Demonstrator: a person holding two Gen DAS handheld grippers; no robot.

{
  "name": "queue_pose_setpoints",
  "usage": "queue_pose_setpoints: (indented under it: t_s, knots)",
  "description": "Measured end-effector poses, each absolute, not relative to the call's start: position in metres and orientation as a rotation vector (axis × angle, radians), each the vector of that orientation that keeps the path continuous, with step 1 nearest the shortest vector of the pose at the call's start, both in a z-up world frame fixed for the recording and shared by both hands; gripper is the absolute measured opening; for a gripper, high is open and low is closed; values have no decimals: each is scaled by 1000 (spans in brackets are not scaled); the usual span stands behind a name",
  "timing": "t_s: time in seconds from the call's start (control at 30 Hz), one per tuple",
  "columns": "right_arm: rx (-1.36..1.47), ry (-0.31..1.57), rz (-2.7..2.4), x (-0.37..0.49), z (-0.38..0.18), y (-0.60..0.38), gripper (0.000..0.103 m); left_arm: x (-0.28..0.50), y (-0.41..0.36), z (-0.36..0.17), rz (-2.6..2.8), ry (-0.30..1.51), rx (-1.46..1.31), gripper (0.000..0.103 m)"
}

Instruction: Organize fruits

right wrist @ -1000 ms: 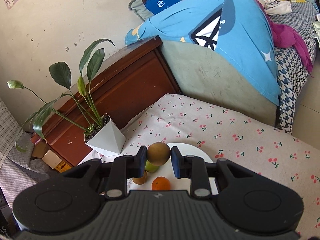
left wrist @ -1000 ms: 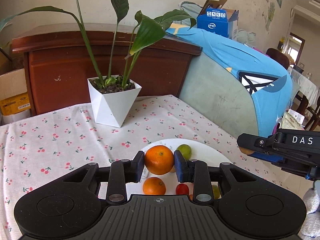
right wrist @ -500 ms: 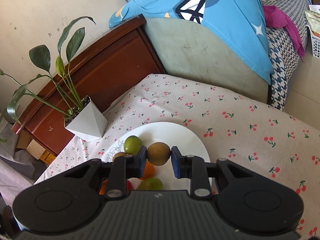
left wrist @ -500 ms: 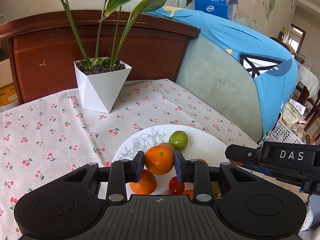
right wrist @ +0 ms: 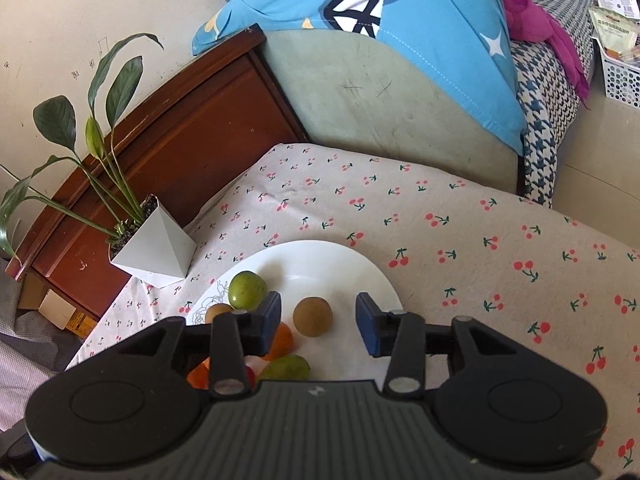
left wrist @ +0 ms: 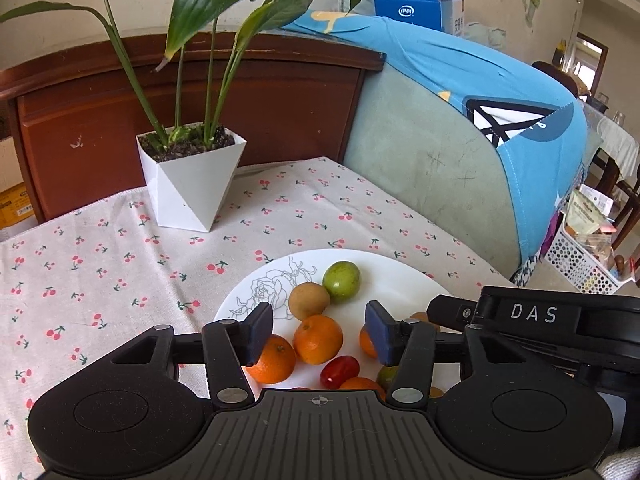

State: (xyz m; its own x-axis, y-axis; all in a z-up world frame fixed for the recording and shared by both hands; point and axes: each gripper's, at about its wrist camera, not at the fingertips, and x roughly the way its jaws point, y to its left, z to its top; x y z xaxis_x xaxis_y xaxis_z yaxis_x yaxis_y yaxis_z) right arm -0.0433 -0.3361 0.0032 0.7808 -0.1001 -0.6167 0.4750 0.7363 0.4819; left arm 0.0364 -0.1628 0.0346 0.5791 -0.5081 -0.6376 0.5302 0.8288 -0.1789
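A white plate (left wrist: 400, 276) with a rose drawing lies on the cherry-print cloth and holds several fruits. My left gripper (left wrist: 319, 332) is open just above it, with an orange (left wrist: 318, 339) lying between its fingers, another orange (left wrist: 272, 364) to the left and a red tomato (left wrist: 340, 368) in front. A green fruit (left wrist: 341, 281) and a brown fruit (left wrist: 309, 301) lie farther back. My right gripper (right wrist: 318, 322) is open over the plate (right wrist: 340, 264), with a brown fruit (right wrist: 312, 316) resting between its fingers. The right gripper's body shows in the left wrist view (left wrist: 532, 316).
A white angular pot with a leafy plant (left wrist: 191, 184) stands behind the plate to the left. A brown wooden headboard (left wrist: 280, 100) and a grey-green cushion under blue cloth (left wrist: 460, 128) close off the back. The table edge falls away at right, with a white basket (left wrist: 580, 256) below.
Both grippers came down over the plate and opened. The left let go of the orange and the right let go of the brown fruit; both fruits now lie on the plate.
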Motion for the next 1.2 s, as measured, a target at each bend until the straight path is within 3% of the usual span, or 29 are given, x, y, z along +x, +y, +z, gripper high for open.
queue_pose_setpoints:
  t_s: [0.1,0.37,0.47,1.2]
  knots:
    - [662,585,-349,-48,11,-335,53,34,-158,44,-583,745,31,72]
    - [588,585,-366,-67,31,-323,80,16,-146,71,-547,732,74,85]
    - [590,594,-364,-76,34,-321,81,9,-139,76,-522,739,88,91]
    - [429,733,-441,-100,34,-289,92,-2,-111,70,-329,907,139,97]
